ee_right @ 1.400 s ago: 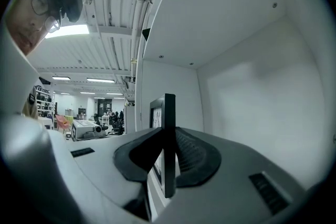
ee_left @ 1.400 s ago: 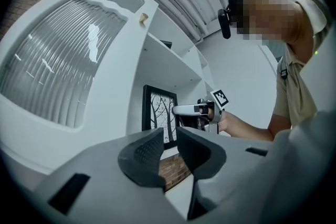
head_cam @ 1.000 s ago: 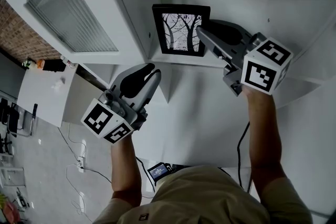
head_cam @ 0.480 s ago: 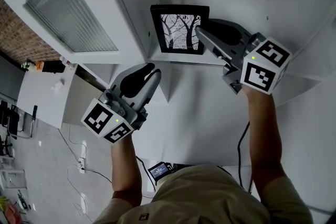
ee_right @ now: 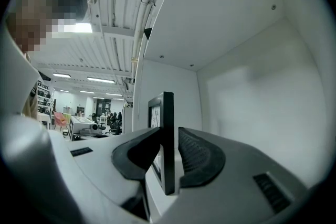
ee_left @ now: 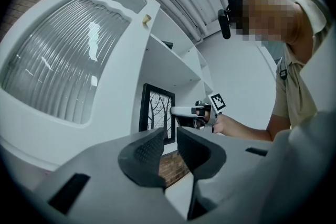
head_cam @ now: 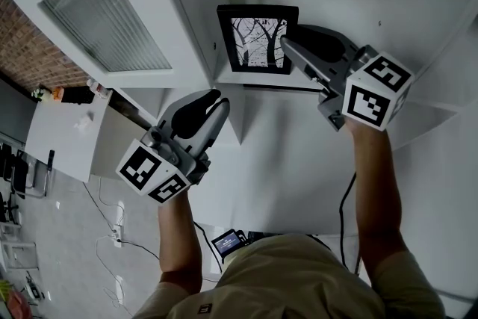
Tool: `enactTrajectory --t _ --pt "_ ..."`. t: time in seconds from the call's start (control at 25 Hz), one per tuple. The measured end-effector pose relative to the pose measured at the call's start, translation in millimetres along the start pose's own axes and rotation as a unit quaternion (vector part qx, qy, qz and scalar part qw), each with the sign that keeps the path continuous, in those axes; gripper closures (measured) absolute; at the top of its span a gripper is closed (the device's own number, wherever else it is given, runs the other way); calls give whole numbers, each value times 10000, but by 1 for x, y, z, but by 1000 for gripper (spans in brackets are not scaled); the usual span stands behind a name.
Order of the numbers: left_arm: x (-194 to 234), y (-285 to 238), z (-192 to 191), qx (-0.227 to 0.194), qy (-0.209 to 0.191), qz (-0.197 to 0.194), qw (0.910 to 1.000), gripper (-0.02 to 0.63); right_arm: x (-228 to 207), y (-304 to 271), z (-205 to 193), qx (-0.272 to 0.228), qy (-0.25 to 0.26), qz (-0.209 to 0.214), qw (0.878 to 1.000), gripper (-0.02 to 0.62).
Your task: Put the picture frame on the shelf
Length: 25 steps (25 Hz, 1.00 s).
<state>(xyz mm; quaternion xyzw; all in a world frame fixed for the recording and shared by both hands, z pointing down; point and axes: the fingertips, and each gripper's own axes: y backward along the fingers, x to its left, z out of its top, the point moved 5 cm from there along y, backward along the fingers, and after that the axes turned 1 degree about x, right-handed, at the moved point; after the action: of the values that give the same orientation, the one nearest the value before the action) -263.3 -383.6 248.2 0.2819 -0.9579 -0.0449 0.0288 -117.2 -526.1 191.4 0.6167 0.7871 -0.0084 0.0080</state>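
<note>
the picture frame (head_cam: 258,39) stands upright on the far shelf (head_cam: 231,80). the right gripper (head_cam: 290,39) straddles its right edge, its jaws just opening and loosened to release. the left gripper (head_cam: 219,99) hangs nearer, narrowly parted and empty.

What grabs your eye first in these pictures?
A black picture frame stands upright on the white shelf, top centre. The right gripper straddles its edge, its jaws having just opened. The left gripper hangs empty lower left, near a ribbed glass door.
</note>
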Motion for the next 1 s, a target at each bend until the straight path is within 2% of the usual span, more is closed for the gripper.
enactTrajectory --t 0.52,1.0 --pt "-7 10 -1 1 -54 17 10000 522 -5 4 2 -31 148 -333 9993 466" --pt "-12 18 -7 45 -55 80 9999 522 -4 9 -3 -99 122 -408 9990 460"
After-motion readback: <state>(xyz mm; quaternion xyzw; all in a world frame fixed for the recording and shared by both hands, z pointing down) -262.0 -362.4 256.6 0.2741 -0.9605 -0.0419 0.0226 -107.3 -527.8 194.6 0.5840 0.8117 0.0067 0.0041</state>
